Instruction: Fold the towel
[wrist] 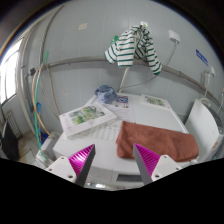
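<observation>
Ahead, towel (157, 142) on table (105, 137); gripper (113, 164) open, bases hidden.

Open gripper (113, 165) hovers before the rust-brown towel (155, 140) on the table (105, 135).

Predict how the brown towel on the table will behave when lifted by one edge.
The brown towel lies rumpled, so it will probably droop rather than hold shape. It looks thin, so likely light. The hand-held gripper, open and short of it, may only pinch one layer.
</observation>
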